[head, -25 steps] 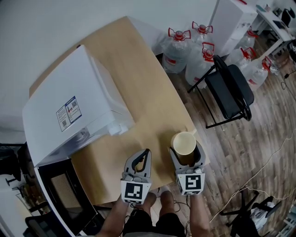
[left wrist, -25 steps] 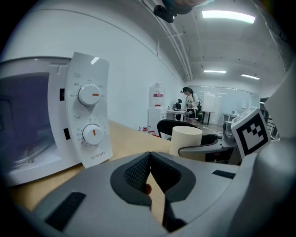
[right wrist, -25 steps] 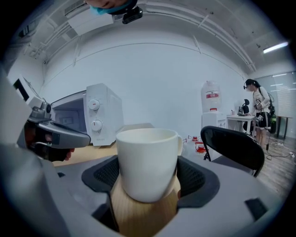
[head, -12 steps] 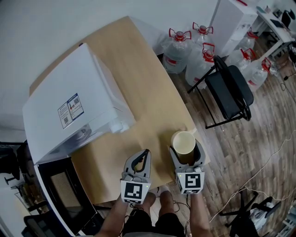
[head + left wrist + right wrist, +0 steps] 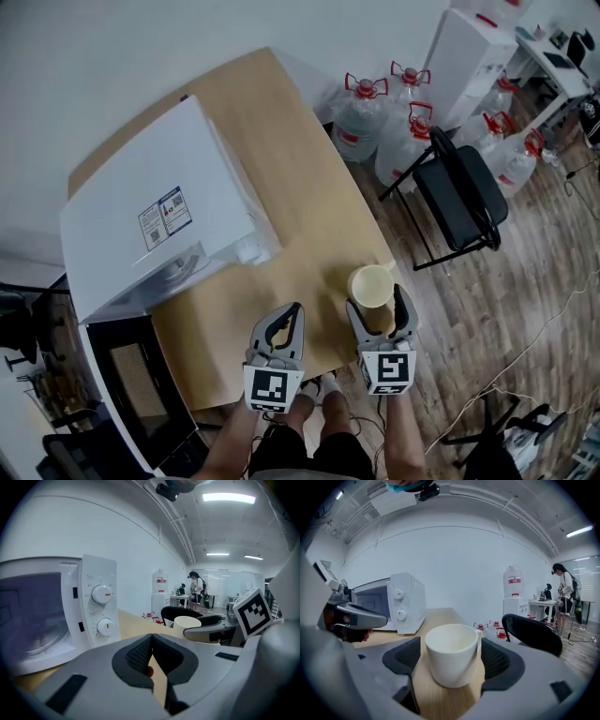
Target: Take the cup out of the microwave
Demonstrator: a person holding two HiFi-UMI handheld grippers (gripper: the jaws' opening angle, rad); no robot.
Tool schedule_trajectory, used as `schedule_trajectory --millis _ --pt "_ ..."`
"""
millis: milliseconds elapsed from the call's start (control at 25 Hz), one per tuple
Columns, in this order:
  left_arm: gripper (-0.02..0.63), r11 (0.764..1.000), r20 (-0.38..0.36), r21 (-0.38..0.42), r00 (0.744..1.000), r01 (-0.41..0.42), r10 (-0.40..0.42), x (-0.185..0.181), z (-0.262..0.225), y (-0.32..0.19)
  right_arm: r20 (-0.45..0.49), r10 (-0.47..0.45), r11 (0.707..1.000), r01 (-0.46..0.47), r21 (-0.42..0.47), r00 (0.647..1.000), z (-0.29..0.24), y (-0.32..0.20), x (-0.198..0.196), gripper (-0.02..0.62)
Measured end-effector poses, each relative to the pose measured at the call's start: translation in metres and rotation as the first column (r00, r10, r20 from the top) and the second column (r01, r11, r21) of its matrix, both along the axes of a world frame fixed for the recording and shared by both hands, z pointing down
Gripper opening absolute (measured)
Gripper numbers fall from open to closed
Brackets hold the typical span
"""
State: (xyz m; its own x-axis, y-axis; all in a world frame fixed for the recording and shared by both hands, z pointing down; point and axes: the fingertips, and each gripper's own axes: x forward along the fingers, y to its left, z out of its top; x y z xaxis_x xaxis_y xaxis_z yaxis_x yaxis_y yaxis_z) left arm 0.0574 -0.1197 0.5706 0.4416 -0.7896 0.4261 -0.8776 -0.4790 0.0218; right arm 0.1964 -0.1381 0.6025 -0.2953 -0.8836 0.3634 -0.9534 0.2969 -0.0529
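Cup [image 5: 372,285], cream, upright on the pale wood surface [image 5: 309,202], close to its near right edge and outside the microwave [image 5: 159,216]. Right claw [image 5: 375,298] wide open, one jaw on each side of the cup; its own view shows a thin gap on either side, so no firm hold. Left claw [image 5: 151,641] pressed fully together, nothing in it, held over the surface just left of the right claw. Microwave white, two knobs facing the claws, dark door [image 5: 131,389] swung open at its left. Black chair [image 5: 464,192] and water bottles [image 5: 361,112] on the floor beyond the surface.
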Motion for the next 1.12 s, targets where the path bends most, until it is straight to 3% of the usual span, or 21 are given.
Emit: schedule_trajectory --millis 560,960,1040,1120 --pt "0.023 0.986 -0.011 0.139 0.996 0.087 -0.086 -0.033 -0.095 0.000 0.012 -0.080 0.992 0.078 0.097 0.997 -0.097 0.001 -0.034 0.380" --pt "0.021 0.948 0.000 0.224 0.973 0.227 -0.232 -0.094 -0.165 0.020 0.044 -0.271 0.950 0.259 0.176 0.962 -0.172 0.007 -0.107 0.379" --pt "0.023 0.934 0.003 0.242 0.962 0.263 -0.272 -0.109 -0.178 0.027 0.057 -0.303 0.937 0.287 0.198 0.951 -0.186 0.009 -0.121 0.363" --pt "0.023 0.920 0.006 0.258 0.952 0.294 -0.306 -0.122 -0.189 0.035 0.058 -0.325 0.927 0.306 0.219 0.944 -0.200 0.012 -0.133 0.290"
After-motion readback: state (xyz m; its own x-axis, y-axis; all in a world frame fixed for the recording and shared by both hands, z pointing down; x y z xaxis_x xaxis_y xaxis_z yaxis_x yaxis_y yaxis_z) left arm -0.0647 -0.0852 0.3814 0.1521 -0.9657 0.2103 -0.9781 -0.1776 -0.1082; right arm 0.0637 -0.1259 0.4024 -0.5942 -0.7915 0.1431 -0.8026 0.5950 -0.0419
